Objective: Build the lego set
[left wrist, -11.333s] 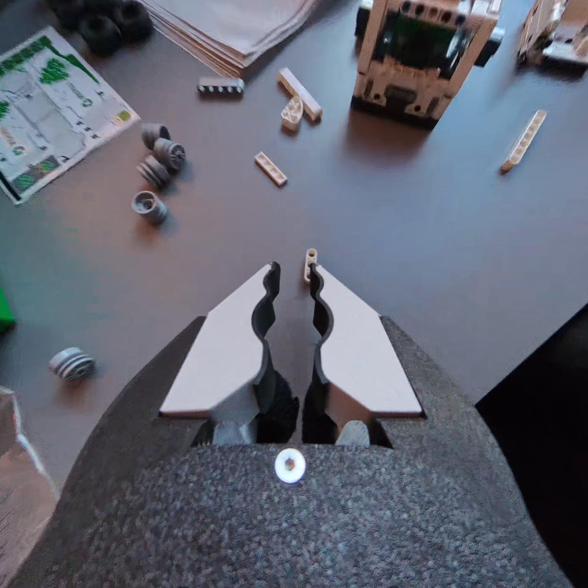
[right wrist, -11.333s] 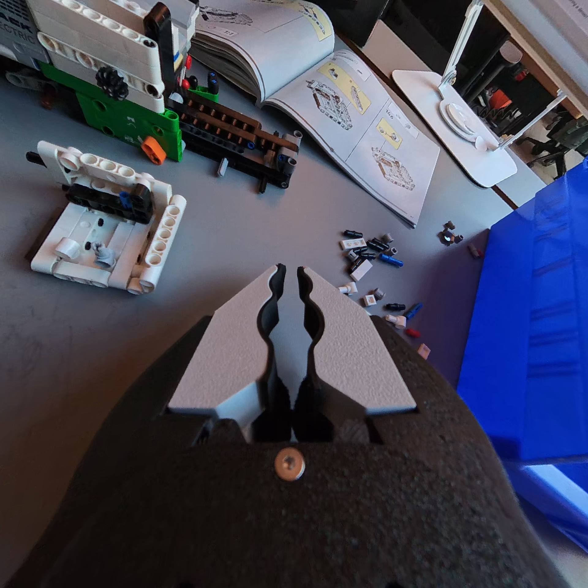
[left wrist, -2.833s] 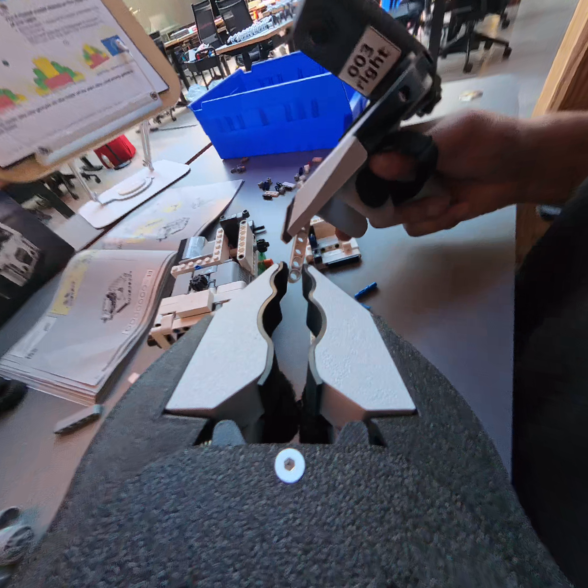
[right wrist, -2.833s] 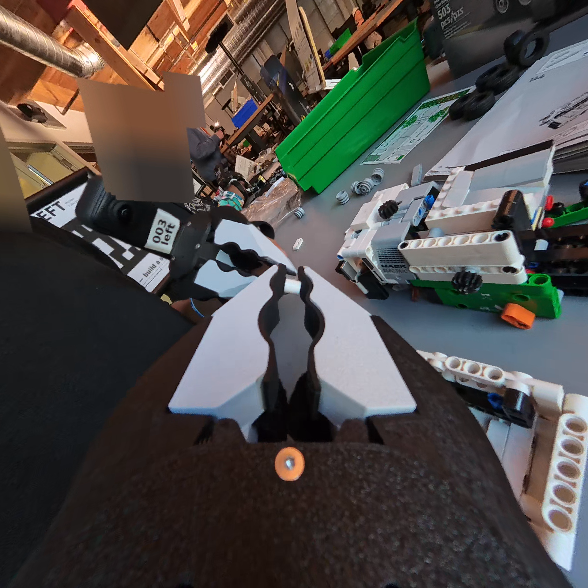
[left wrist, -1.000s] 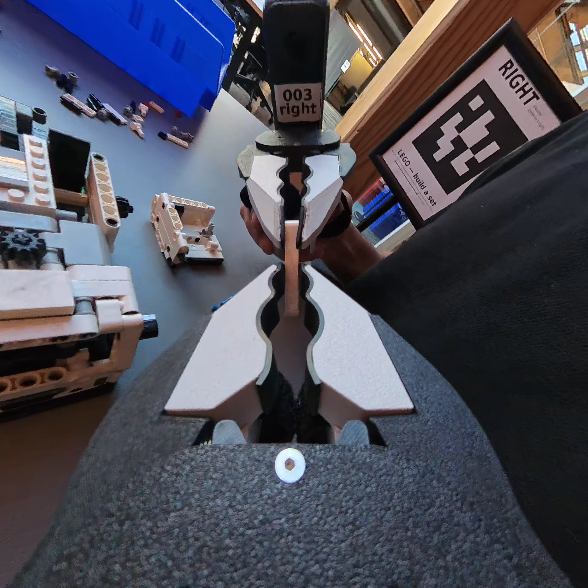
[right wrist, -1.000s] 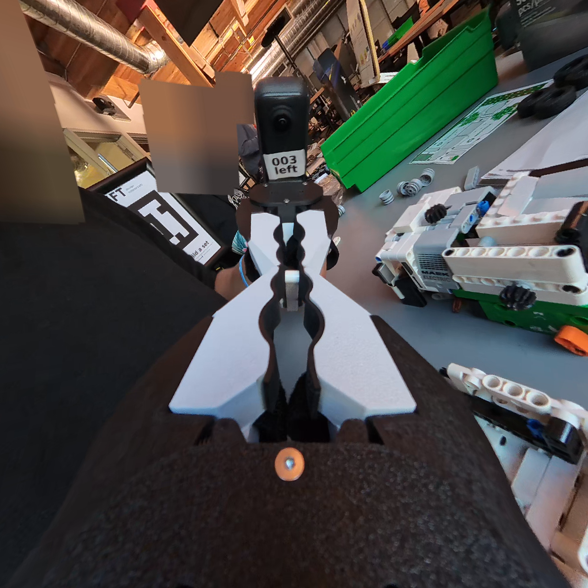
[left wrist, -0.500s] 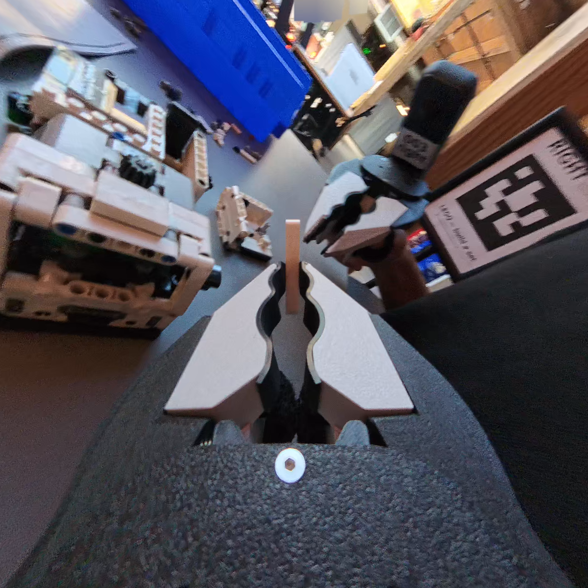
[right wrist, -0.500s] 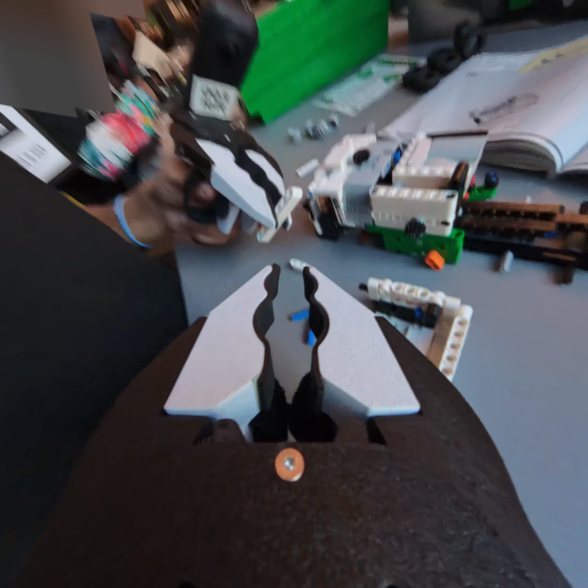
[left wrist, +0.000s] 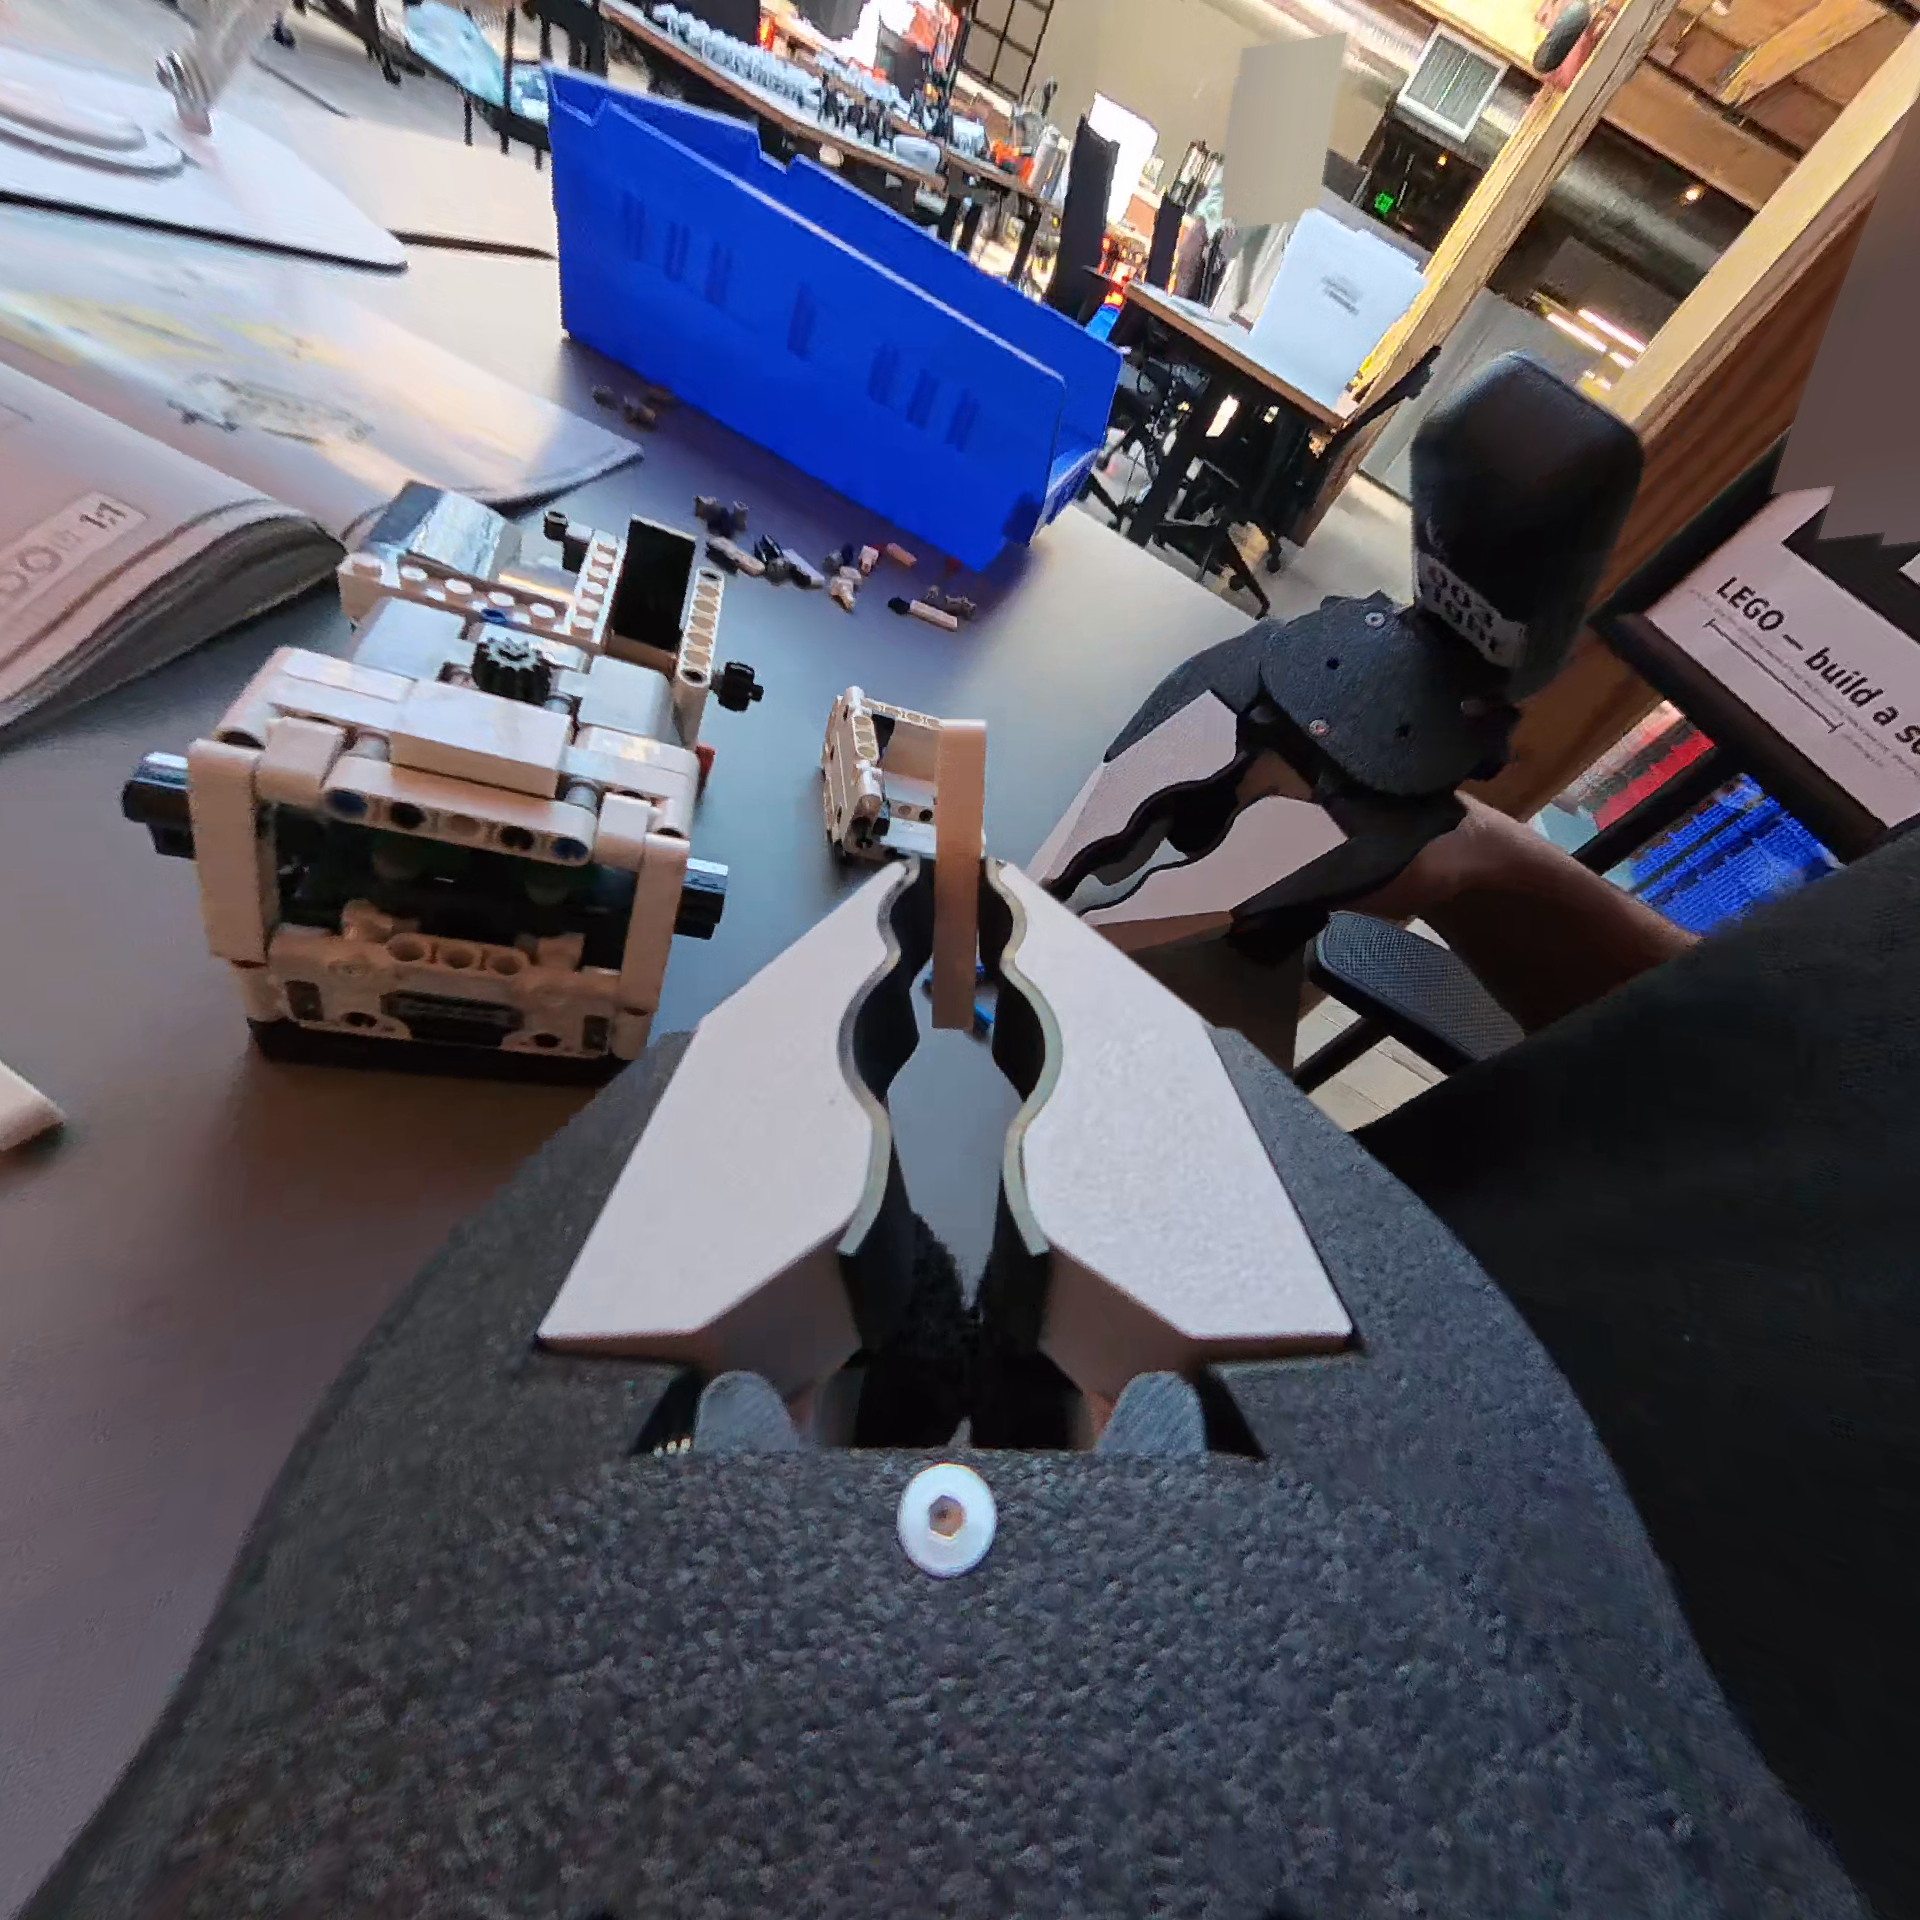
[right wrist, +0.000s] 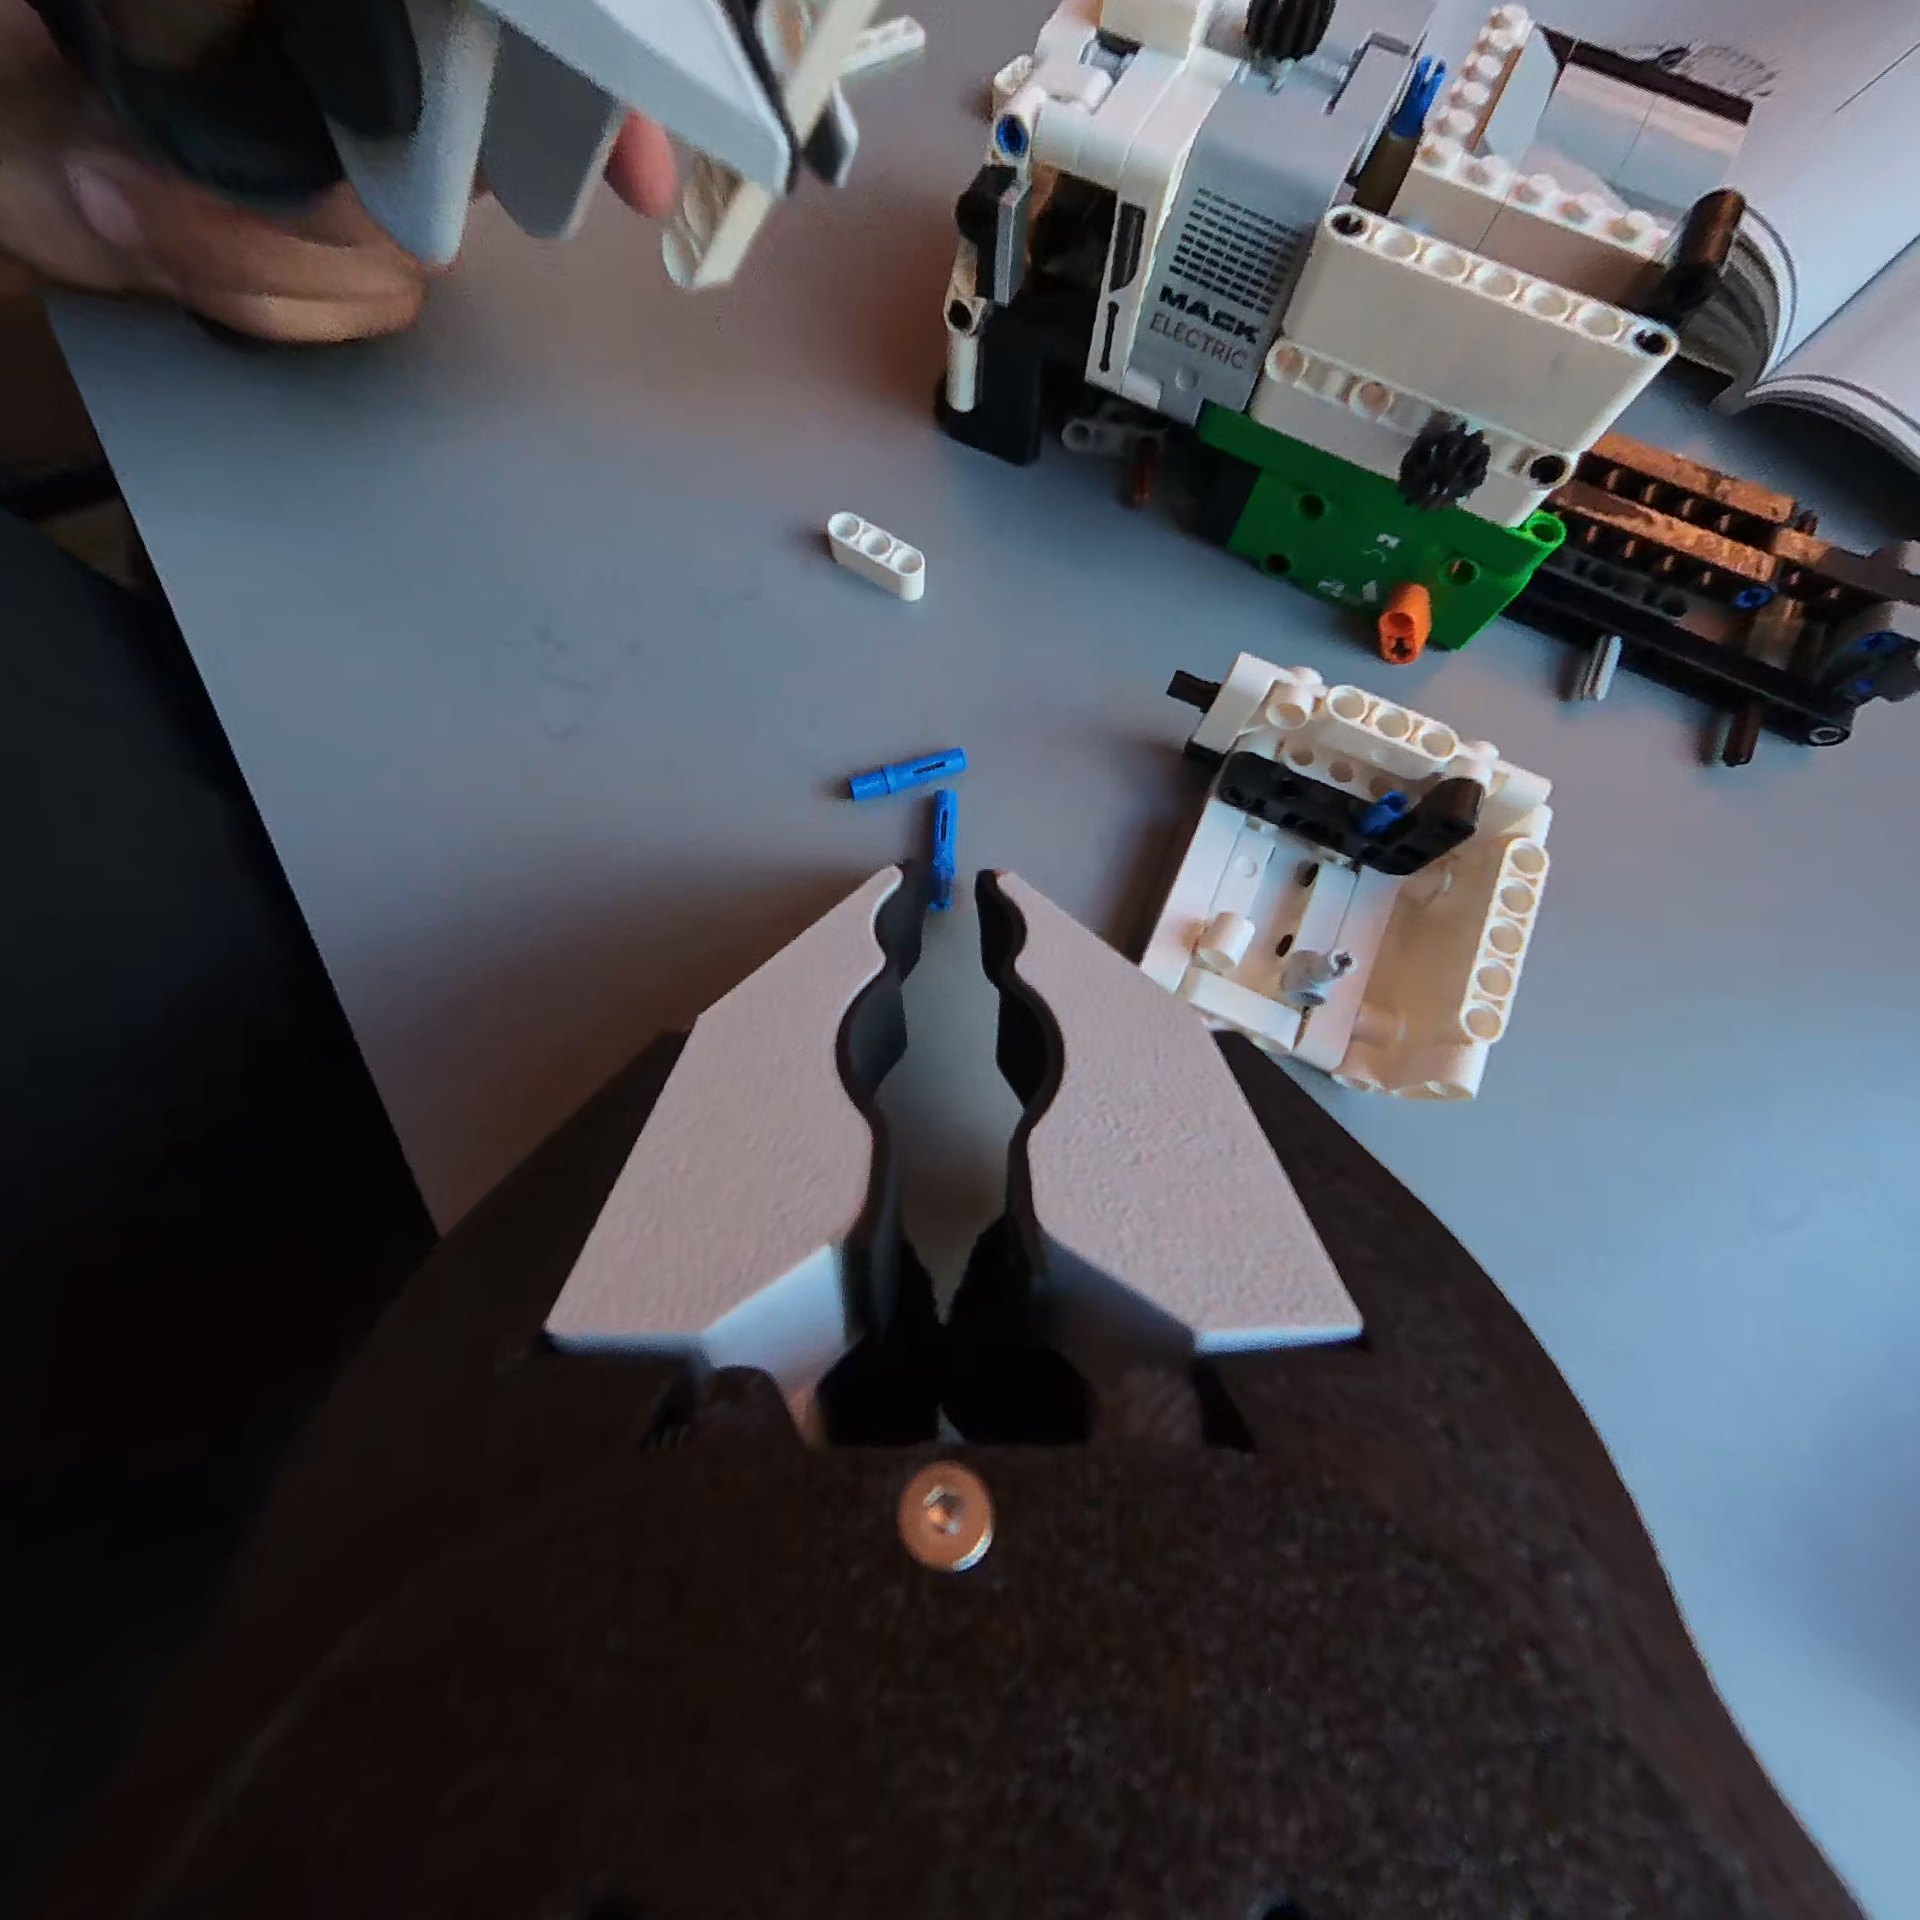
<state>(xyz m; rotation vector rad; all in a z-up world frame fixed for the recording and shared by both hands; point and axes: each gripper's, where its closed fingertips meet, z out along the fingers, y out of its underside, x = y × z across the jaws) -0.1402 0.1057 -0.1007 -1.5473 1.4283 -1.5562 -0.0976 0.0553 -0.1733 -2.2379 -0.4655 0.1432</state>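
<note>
My left gripper [left wrist: 951, 883] is shut on a white beam [left wrist: 958, 831], which stands upright between its tips. The half-built white truck [left wrist: 436, 852] sits on the dark table to its left. My right gripper [right wrist: 942, 881] is empty, its jaws a narrow gap apart, low over the table. A blue pin [right wrist: 941, 844] lies just beyond its tips, and a second blue pin [right wrist: 907, 774] lies a little farther. In the right wrist view, the left gripper [right wrist: 774, 171] with the beam [right wrist: 717, 234] is at top left. In the left wrist view, the right gripper [left wrist: 1060, 899] is to the right.
A white three-hole beam [right wrist: 876, 556] lies loose. A small white sub-assembly [right wrist: 1361, 904] sits right of my right gripper, with the truck [right wrist: 1299, 291] and a dark chassis [right wrist: 1704, 582] behind it. A blue bin [left wrist: 831, 343], loose small parts [left wrist: 831, 566] and an open manual [left wrist: 104, 520] lie farther back. Left tips to right tips: about 10 centimeters.
One second ago both grippers held the white beam. The right gripper let go and dropped toward the blue pins. The left gripper kept the beam and swung toward the truck.
</note>
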